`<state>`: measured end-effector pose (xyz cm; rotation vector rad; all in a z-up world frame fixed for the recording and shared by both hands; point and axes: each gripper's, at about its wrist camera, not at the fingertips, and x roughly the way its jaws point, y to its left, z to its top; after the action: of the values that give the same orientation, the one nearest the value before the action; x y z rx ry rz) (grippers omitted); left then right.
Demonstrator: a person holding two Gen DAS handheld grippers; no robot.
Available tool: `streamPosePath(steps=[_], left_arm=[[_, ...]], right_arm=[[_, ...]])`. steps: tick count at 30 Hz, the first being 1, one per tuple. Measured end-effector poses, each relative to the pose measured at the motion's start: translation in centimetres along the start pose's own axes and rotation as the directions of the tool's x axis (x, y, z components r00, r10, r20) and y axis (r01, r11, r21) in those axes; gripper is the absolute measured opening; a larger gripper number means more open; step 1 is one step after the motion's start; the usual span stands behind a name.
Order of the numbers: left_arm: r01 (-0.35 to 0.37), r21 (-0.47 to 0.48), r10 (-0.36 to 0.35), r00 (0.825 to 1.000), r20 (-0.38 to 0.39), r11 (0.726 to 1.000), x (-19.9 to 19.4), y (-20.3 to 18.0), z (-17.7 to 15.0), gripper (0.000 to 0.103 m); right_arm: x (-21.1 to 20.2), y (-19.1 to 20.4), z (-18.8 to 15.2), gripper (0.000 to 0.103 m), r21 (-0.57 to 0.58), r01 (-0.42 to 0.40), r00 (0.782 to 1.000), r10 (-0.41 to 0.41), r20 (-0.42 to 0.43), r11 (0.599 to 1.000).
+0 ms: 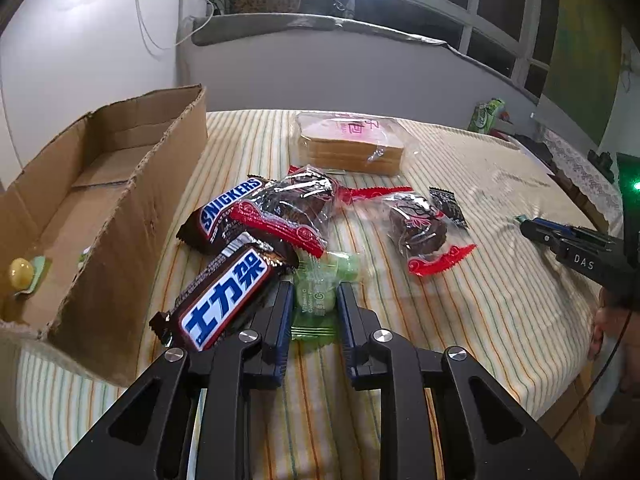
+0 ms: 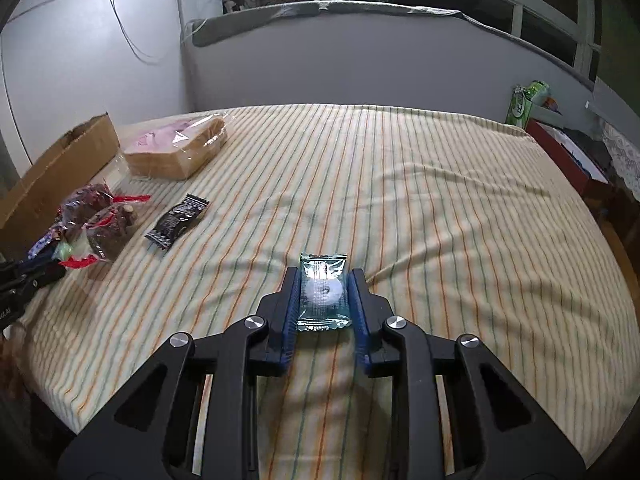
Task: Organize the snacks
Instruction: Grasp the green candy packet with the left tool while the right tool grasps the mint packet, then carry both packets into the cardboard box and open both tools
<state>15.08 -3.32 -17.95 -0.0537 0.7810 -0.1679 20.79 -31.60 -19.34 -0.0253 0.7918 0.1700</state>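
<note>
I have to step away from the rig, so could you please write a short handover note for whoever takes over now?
Left gripper: shut on the green candy, beside the Snickers bars.
Right gripper: shut on the teal mint packet, mid-cloth.
Done: one yellow sweet lies in the cardboard box.
Left: box both held candies, then the bars, two brownies, black sachet and bagged bread.

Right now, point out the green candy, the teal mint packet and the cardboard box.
green candy (image 1: pixel 316 294), left wrist view, middle of the wrapper.
teal mint packet (image 2: pixel 323 290), right wrist view, on the white ring.
cardboard box (image 1: pixel 120 236), left wrist view, outer side wall.
</note>
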Motion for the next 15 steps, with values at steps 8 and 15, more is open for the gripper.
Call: streamPosePath(steps=[8, 15], left_arm=[[0.034, 0.011, -0.034, 0.999, 0.0, 0.999, -1.7, 0.1, -1.5, 0.02], [0.043, -0.001, -0.043, 0.999, 0.007, 0.999, -2.8, 0.3, -2.3, 0.02]], right_arm=[[-1.5, -0.2, -1.9, 0.025, 0.068, -0.03, 0.999, 0.028, 0.042, 0.997], [-2.8, 0.1, -2.7, 0.025, 0.086, -0.034, 0.998, 0.029, 0.056, 0.996]])
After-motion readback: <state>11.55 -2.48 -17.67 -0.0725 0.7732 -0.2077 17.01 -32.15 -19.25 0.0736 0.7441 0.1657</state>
